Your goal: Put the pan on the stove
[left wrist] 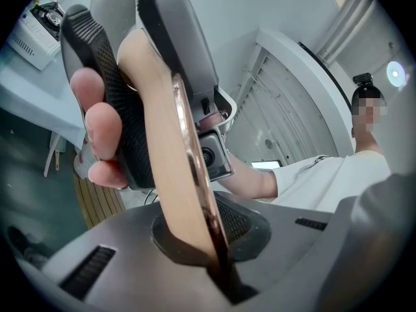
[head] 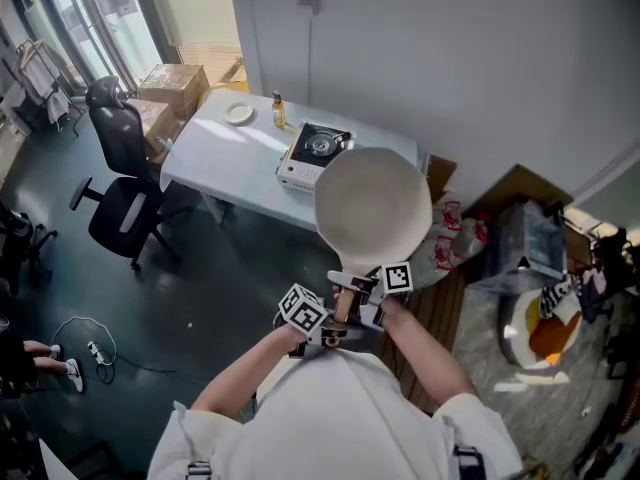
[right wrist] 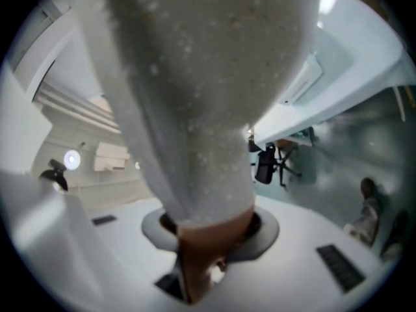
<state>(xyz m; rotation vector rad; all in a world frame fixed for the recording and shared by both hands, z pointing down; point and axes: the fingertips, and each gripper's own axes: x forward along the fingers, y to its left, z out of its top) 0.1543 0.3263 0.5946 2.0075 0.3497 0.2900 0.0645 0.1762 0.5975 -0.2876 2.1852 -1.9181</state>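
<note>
The pan [head: 373, 208] hangs in the air before the person, tilted up, well apart from the stove [head: 318, 151] on the worktop [head: 215, 158]; both grippers hold its handle [head: 345, 303], probably so the broad bowl cannot swing or droop; the left gripper [head: 330, 325] has its fingers [left wrist: 97, 265] squeezed fully together on the handle's thin end; the right gripper [head: 368, 290], nearer the bowl, has fingers [right wrist: 338, 259] partly apart, pressed on thicker wood; the burner looks bare, free to take the pan.
</note>
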